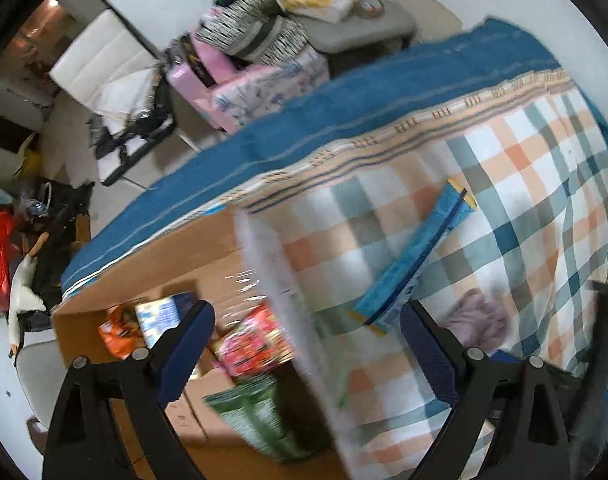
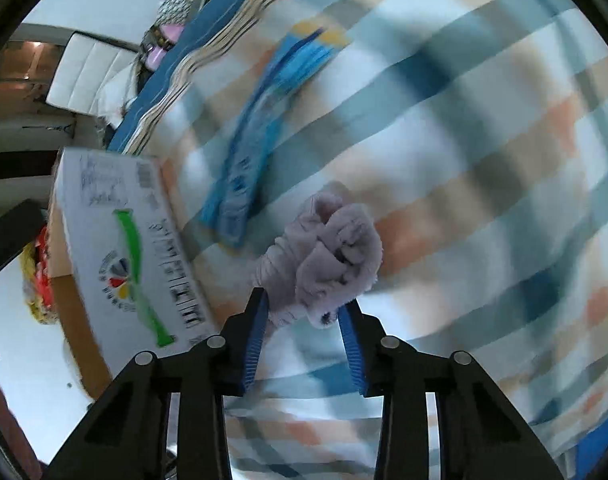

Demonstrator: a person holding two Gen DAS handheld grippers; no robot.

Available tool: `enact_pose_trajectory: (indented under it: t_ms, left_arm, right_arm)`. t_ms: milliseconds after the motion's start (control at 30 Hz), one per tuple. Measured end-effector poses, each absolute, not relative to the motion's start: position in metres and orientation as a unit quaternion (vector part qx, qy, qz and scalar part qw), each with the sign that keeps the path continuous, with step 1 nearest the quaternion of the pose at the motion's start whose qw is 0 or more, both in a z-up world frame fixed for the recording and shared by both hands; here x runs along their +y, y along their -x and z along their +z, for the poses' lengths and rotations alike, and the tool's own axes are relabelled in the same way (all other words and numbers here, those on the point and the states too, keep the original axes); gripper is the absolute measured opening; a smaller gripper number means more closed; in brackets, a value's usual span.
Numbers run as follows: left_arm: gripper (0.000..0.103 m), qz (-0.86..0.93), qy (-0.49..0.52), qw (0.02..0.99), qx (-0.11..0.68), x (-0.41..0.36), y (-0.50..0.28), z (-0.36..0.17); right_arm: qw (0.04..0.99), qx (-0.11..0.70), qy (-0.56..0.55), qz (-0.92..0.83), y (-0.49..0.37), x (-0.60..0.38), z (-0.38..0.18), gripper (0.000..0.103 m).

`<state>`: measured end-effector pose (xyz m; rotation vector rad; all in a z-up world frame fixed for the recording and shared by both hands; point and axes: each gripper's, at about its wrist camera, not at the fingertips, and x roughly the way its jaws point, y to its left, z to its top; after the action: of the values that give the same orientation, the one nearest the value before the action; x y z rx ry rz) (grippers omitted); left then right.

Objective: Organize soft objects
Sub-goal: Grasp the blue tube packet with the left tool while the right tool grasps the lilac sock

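A crumpled lilac-grey cloth sits between the blue pads of my right gripper, which is shut on it above the checked blanket. The same cloth shows in the left wrist view, low right. A blue packet lies on the blanket beyond it, also seen in the left wrist view. My left gripper is open and empty, over the edge of a cardboard box that holds several snack packets.
The box's white printed flap stands left of my right gripper. The blanket covers a bed with a blue cover. Beyond the bed are a white chair, piled bags and cushions and floor clutter.
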<state>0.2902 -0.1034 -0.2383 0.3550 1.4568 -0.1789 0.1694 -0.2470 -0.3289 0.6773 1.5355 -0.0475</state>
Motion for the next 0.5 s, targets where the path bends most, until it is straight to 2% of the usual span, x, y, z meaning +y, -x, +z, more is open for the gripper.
enact_pose_trajectory:
  t_ms: [167, 267, 500]
  left_arm:
    - [0.097, -0.055, -0.209, 0.704, 0.676, -0.133, -0.302, -0.279]
    - [0.097, -0.036, -0.241, 0.691, 0.681, -0.138, -0.302, -0.289]
    - [0.097, -0.067, -0.27, 0.722, 0.634, -0.146, -0.293, -0.237]
  right_arm:
    - [0.657, 0.677, -0.33, -0.037, -0.161, -0.293, -0.328, 0.038]
    - [0.656, 0.671, -0.343, -0.045, -0.163, -0.306, -0.328, 0.05]
    - [0.64, 0.668, -0.378, -0.043, -0.153, -0.294, -0.332, 0.054]
